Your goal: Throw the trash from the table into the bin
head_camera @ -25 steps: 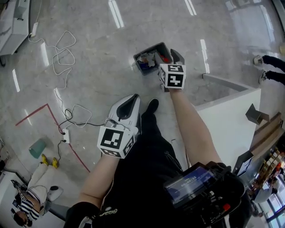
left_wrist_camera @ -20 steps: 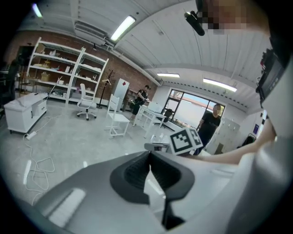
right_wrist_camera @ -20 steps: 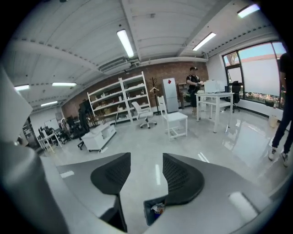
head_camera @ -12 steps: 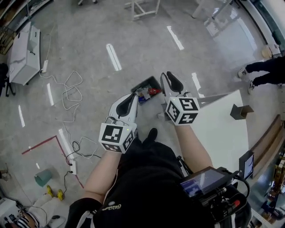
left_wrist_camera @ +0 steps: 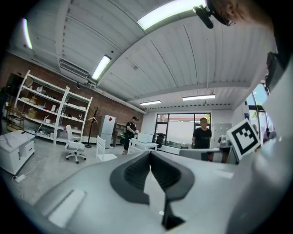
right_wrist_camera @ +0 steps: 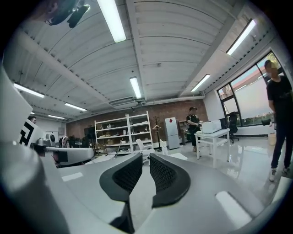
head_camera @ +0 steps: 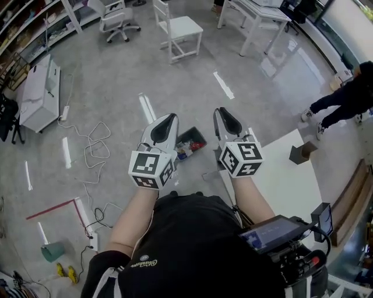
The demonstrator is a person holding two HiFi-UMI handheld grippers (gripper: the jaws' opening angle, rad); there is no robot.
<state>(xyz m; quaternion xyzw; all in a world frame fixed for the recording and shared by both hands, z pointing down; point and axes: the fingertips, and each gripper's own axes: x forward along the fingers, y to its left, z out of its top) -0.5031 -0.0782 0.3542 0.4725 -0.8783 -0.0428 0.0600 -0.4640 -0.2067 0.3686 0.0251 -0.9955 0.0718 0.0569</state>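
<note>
From the head view, a dark rectangular bin [head_camera: 197,138] sits on the glossy grey floor between the left gripper [head_camera: 165,121] and the right gripper [head_camera: 226,118]. It holds crumpled trash [head_camera: 183,151], probably wrappers. A smooth white table [head_camera: 285,174] lies to the right.

In the left gripper view, the ribbed black pads [left_wrist_camera: 135,176] meet with nothing pinched.

In the right gripper view, the ribbed pads [right_wrist_camera: 126,176] are closing, with a slim empty gap between them.

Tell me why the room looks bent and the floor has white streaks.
Head view: the wide lens bends the floor; the streaks look like glare. Left gripper view: a dark round border, and the lamp blows out. Right gripper view: the ceiling bows and the window is washed out.
</note>
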